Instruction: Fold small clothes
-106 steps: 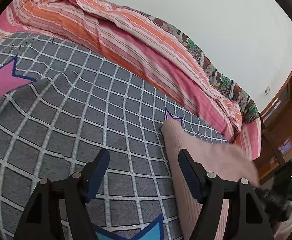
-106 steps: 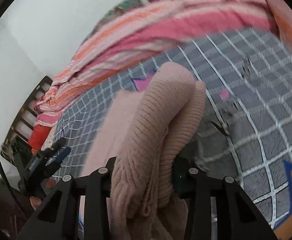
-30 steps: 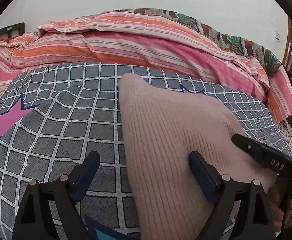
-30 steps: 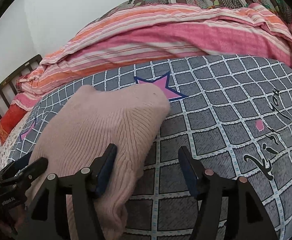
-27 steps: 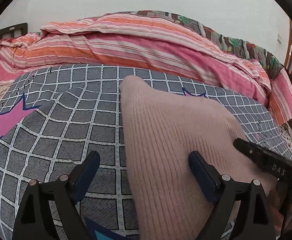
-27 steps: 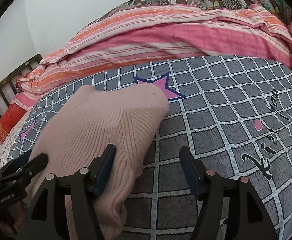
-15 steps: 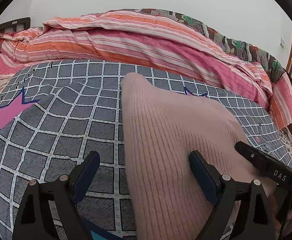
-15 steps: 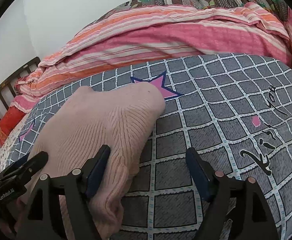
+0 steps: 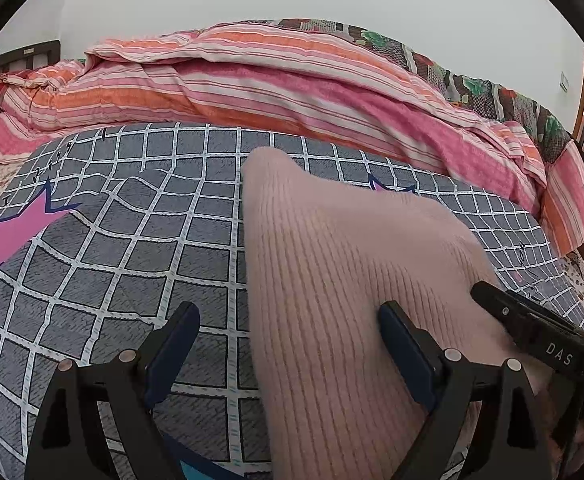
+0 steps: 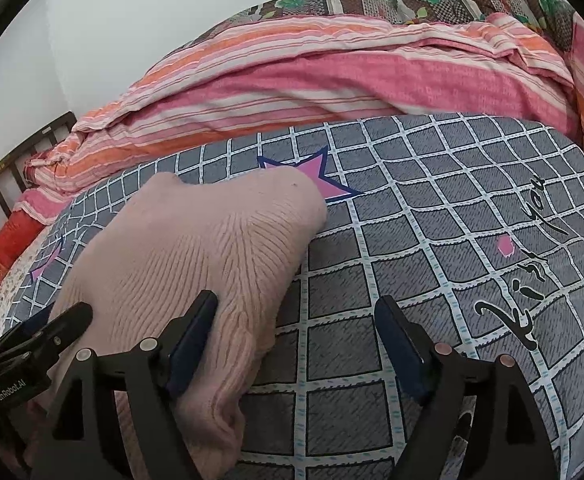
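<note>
Knitwear lay folded on the bed: a pale pink ribbed sweater point(image 9: 332, 280) rested on the grey checked bedspread point(image 9: 131, 240), between the two tools and partly under both. The left gripper point(image 9: 287, 344) hung over it with its jaws spread wide; the sweater's near edge ran up between them, covering the stretch toward the right-hand finger, while bare checked cloth showed by the left-hand finger, and neither pad pressed on the knit. The right gripper point(image 10: 296, 332) had just been opening its jaws, and they stood apart, gripping nothing; the rolled hem of the sweater point(image 10: 211, 280) bulged against the inner side of its left-hand finger, with only bedspread point(image 10: 432, 240) under the right-hand one. Beyond the jaws of that tool, the sweater's far corner overlapped a pink star point(image 10: 316, 176) printed on the cloth. Farther back, a striped pink and orange quilt point(image 9: 292, 88) was heaped along the wall side of the bed. Each tool's tip showed at the edge of the other's view, just beside the sweater.
</note>
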